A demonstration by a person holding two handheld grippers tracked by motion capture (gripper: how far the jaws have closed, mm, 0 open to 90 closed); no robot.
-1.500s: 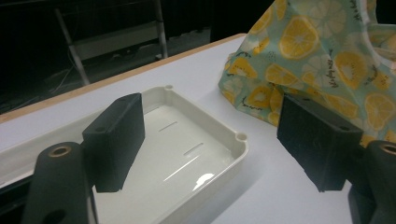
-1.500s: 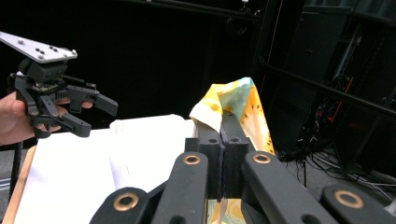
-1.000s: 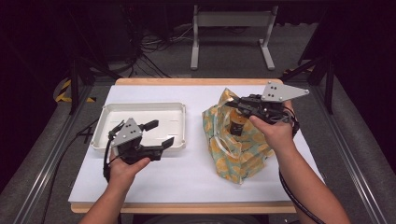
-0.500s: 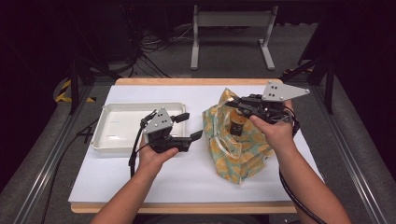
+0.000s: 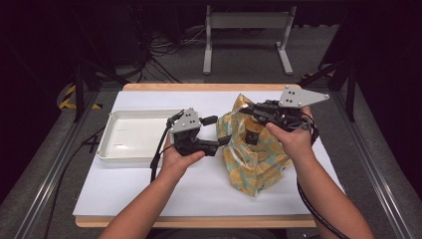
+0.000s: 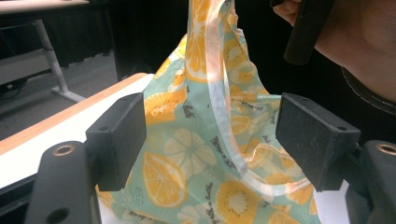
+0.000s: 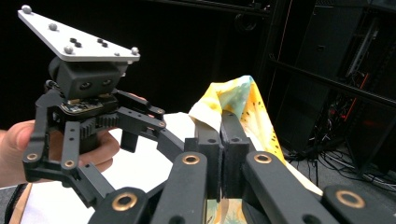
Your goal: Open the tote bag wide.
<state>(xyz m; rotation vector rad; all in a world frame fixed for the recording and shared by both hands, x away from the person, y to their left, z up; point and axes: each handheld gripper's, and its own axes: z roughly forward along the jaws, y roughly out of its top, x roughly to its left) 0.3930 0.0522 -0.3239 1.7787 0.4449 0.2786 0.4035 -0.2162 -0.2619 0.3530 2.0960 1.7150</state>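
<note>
A teal and yellow bag (image 5: pixel 259 164) with a citrus print stands on the right half of the white-covered table (image 5: pixel 189 191). My right gripper (image 5: pixel 247 109) is shut on the bag's top edge and holds it up; in the right gripper view the jaws (image 7: pixel 223 122) pinch the yellow fabric (image 7: pixel 243 100). My left gripper (image 5: pixel 219 131) stands open just left of the bag, jaws pointing at it. In the left gripper view the bag (image 6: pixel 187 177) and its translucent handle loop (image 6: pixel 219 93) hang in front of the wide-open jaws (image 6: pixel 217 140). Something brown (image 5: pixel 251 135) shows in the bag's mouth.
An empty white tray (image 5: pixel 130 135) lies on the table's left half, behind my left hand. The table's wooden edge (image 5: pixel 199 221) runs along the front. A metal stand (image 5: pixel 246 35) and loose cables (image 5: pixel 164 50) are on the floor beyond the table.
My left gripper has moved right, from over the tray's near edge to the bag's left side. The right gripper and the bag have stayed put.
</note>
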